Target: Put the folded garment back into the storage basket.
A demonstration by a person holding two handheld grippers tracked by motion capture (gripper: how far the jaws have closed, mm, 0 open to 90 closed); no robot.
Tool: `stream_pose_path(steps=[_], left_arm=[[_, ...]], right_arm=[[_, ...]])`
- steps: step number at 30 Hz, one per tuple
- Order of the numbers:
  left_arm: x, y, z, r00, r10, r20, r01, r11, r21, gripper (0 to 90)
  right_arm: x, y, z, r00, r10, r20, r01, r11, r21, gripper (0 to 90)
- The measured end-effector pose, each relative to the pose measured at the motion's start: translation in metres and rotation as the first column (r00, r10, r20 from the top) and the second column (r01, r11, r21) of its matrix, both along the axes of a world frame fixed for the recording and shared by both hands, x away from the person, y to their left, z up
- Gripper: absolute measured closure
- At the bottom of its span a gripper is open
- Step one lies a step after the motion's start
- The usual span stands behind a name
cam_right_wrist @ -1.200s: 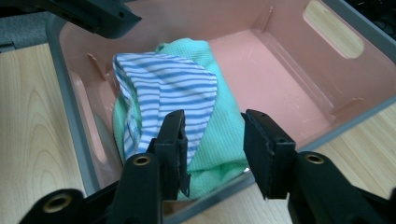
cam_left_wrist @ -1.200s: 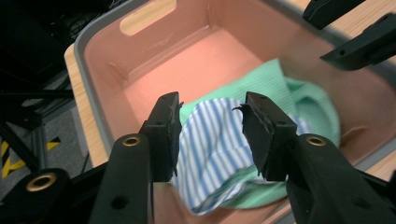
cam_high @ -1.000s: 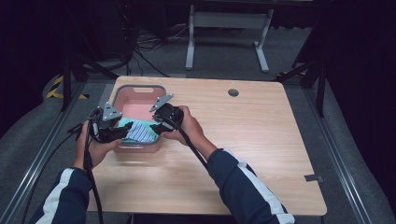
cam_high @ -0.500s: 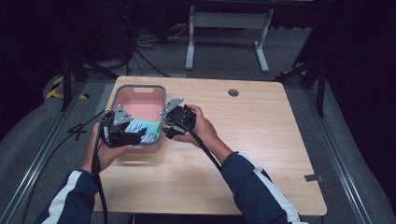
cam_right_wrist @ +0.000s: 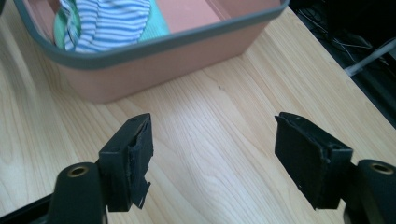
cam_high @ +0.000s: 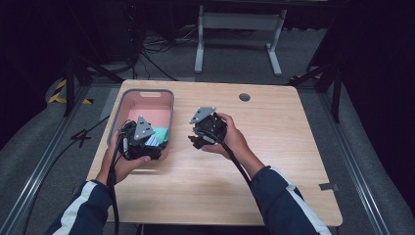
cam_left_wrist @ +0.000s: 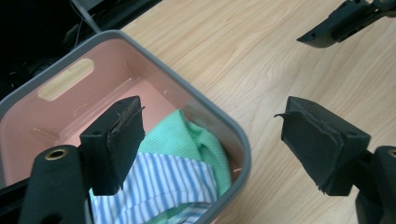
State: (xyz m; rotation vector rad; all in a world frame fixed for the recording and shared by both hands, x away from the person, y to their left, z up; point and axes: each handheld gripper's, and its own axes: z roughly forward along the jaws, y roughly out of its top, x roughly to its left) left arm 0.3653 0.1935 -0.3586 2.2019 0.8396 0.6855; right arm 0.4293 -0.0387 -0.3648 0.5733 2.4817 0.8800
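Landmark: pink bin [cam_high: 147, 98] with grey rim, on the left part of the wooden table [cam_high: 274, 161].

Left gripper [cam_high: 155, 149] sits at the bin's near right corner. Its jaws have just been opening and now stand released, nothing between them; one jaw is above the bin's inside, the other out past the rim over the table.

Folded cloth [cam_left_wrist: 187, 144], green with a blue-and-white striped layer, lies inside the bin against its near wall, free of both grippers.

Right gripper [cam_high: 194, 142] is to the right of the bin, apart from its wall, above bare wood. Its jaws have just been opening too and hold nothing.

Judgement: the cloth looks delivered; the step in hand is the retreat. To do it well, lift the left gripper straight off the rim so a jaw does not snag the cloth or nudge the bin, and keep both claws open until clear.
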Motion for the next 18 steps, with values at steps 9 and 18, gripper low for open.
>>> stream_pose_path(steps=[9,18], left_arm=[[-0.01,-0.021,-0.002,0.9989,-0.043,0.016,0.043,0.9991,0.004,19.5],[-0.021,-0.042,-0.005,0.9947,-0.101,0.022,0.1,0.9947,0.02,17.7]], right_arm=[[-0.01,-0.03,-0.003,0.9998,-0.017,-0.004,0.017,0.999,-0.031,29.4],[-0.02,-0.058,0.0,0.9989,-0.043,0.019,0.043,0.998,-0.036,27.8]])
